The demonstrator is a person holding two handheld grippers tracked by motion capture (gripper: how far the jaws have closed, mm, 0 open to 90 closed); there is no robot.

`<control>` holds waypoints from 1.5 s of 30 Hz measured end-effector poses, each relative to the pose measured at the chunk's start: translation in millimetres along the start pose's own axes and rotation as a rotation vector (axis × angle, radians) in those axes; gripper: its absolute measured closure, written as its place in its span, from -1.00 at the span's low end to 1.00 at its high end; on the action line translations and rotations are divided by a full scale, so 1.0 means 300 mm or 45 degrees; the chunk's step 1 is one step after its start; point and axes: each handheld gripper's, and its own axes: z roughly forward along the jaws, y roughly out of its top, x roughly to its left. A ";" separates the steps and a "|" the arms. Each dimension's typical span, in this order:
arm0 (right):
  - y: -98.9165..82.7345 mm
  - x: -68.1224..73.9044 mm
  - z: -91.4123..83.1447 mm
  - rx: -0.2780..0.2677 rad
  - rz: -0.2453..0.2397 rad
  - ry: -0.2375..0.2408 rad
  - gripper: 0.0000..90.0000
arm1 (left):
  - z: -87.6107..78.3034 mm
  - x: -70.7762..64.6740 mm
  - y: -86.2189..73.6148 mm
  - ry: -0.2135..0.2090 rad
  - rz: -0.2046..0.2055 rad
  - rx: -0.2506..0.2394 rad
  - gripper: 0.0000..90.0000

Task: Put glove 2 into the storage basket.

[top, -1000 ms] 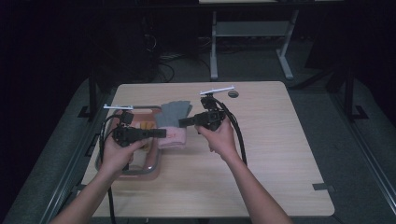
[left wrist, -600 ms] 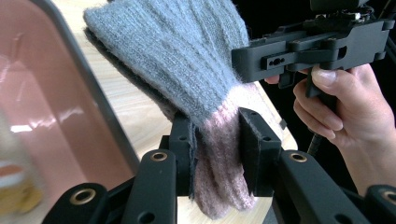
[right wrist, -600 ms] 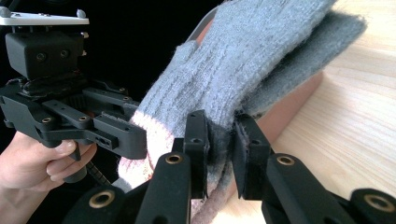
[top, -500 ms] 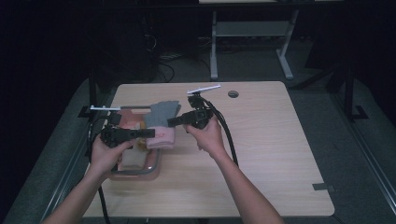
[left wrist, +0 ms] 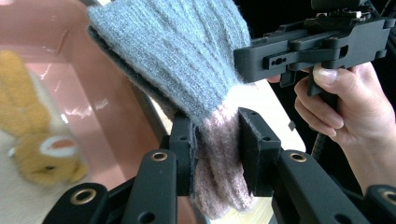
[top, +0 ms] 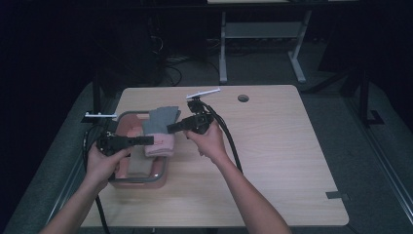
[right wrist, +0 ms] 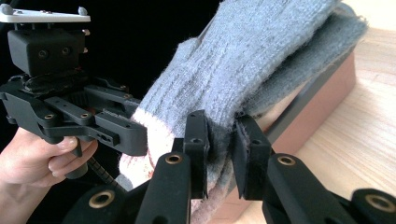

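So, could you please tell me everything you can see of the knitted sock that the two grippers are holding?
The sock is a soft, fuzzy ribbed knit, mostly grey with a pale pink end. It looks folded double and hangs stretched over the pink basket at the table's left side. The left gripper pinches the pink end, the right gripper pinches the grey part, and both sets of jaws are shut on the cloth. In the high view it lies between the two hands, above the basket's rim.

The sock (left wrist: 187, 60) is ribbed knit wool, fuzzy grey with a pink cuff. The tray (left wrist: 93, 93) looks glossy pink plastic. The surface (top: 282, 161) is matt pale wood grain; the jaws are matt black plastic.
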 end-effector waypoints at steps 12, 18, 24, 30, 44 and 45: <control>0.026 0.018 0.069 0.038 -0.020 0.008 0.71 | -0.046 0.047 -0.016 0.041 -0.027 -0.008 0.53; 0.033 0.015 0.110 0.053 -0.018 0.020 0.70 | -0.063 0.071 -0.023 0.065 -0.037 -0.001 0.54; 0.034 0.008 0.146 0.073 -0.009 0.025 0.70 | -0.076 0.089 -0.030 0.085 -0.051 0.001 0.54; 0.034 0.007 0.173 0.096 -0.003 0.028 0.69 | -0.084 0.111 -0.044 0.089 -0.072 -0.004 0.54; 0.038 -0.002 0.191 0.105 0.002 -0.013 0.72 | -0.100 0.163 -0.075 0.136 -0.105 0.014 0.54; 0.039 -0.006 0.184 0.096 0.006 -0.012 0.72 | -0.097 0.173 -0.081 0.157 -0.114 0.027 0.54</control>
